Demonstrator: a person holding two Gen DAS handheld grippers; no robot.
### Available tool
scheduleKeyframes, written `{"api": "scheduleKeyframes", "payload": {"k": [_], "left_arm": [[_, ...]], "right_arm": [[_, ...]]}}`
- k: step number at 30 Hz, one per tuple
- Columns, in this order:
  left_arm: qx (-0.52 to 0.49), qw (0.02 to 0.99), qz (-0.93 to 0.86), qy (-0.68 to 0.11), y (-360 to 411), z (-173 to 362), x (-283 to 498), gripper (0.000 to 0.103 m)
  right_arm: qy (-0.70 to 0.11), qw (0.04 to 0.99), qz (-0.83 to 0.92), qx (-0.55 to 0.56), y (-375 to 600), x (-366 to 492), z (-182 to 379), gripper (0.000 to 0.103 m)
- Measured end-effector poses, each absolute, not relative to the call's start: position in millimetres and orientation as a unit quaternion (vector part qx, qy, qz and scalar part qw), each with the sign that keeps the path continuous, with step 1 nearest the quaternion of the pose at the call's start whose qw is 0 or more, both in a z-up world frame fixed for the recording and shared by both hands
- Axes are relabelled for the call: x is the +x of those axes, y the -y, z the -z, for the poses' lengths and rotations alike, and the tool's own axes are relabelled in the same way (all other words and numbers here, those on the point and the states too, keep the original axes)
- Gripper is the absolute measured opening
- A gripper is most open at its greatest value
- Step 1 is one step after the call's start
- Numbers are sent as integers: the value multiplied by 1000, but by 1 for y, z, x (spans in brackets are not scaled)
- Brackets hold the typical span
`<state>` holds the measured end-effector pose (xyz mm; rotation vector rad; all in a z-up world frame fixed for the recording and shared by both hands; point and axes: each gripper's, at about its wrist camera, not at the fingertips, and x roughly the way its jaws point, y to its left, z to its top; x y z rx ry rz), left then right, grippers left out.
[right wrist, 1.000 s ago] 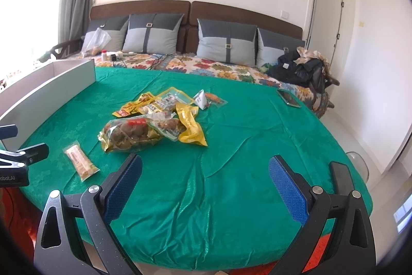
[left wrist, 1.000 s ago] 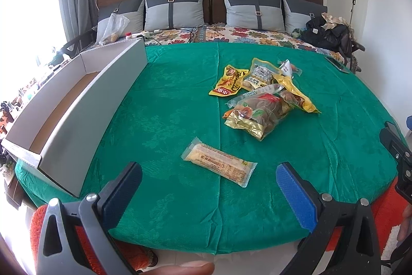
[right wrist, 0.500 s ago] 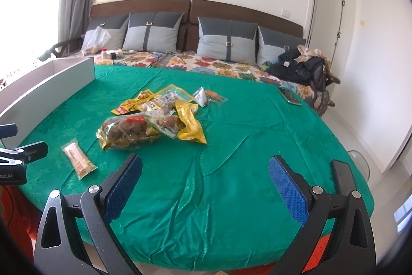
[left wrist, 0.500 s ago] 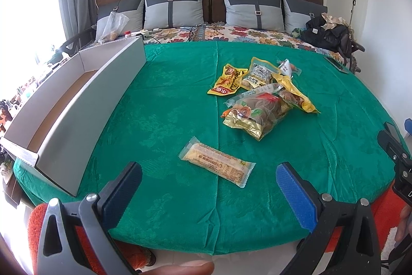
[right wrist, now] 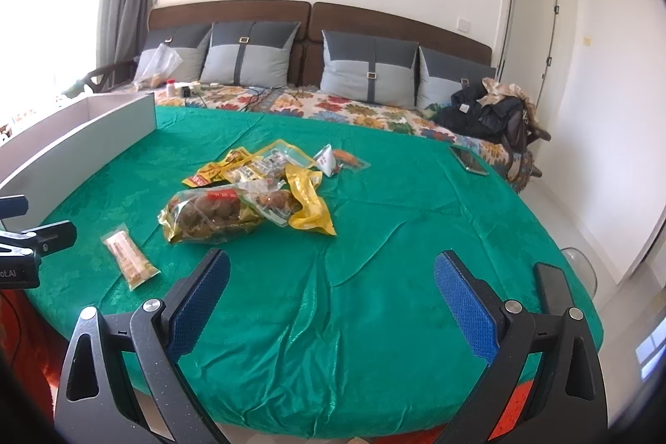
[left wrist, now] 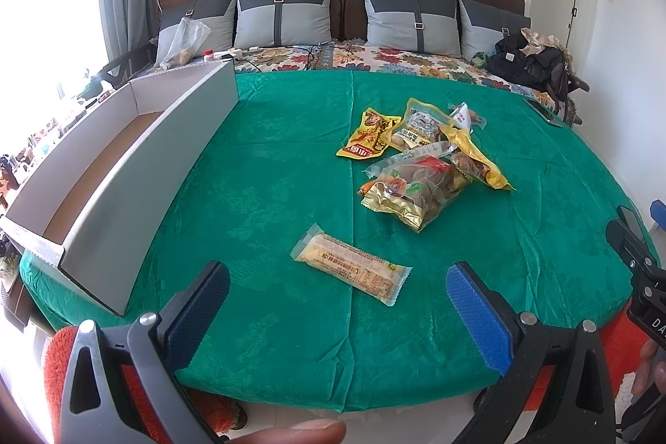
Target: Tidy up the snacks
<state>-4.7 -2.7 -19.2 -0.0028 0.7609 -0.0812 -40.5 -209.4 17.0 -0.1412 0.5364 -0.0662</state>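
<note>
A long clear-wrapped biscuit bar (left wrist: pixel 351 263) lies alone on the green cloth, just beyond my open, empty left gripper (left wrist: pixel 337 308); it also shows in the right wrist view (right wrist: pixel 130 254). Further back lies a pile of snack bags: a gold-and-clear bag of brown sweets (left wrist: pixel 414 190) (right wrist: pixel 212 213), yellow packets (left wrist: pixel 369 133) (right wrist: pixel 306 200) and a small white packet (right wrist: pixel 326 161). A long white cardboard box (left wrist: pixel 120 169) (right wrist: pixel 79 144), open at the top, stands at the left. My right gripper (right wrist: pixel 331 302) is open and empty over bare cloth at the front right.
The round table (right wrist: pixel 374 277) has a green cloth; its front edge is just below both grippers. A phone (right wrist: pixel 468 160) lies at the far right edge. A sofa with grey cushions (left wrist: pixel 410 17) and a dark bag (right wrist: pixel 487 115) stands behind.
Both grippers have edged slightly forward towards the table; the snacks sit a little closer in view. Both stay open. No snack has moved.
</note>
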Motion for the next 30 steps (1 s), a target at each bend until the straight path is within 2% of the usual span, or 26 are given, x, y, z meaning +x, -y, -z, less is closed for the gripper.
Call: {"api": "scheduleKeyframes", "payload": {"k": [19, 25, 30], "left_arm": [[-16, 926, 36, -377, -5, 20, -3, 103], [-61, 909, 34, -410, -25, 31, 10, 103], [-72, 881, 62, -464, -13, 55, 19, 103]], "right_arm": [[-262, 962, 33, -68, 210, -41, -18, 100], [-265, 961, 30, -68, 210, -40, -18, 100], [-266, 962, 28, -63, 211, -39, -19, 100]]}}
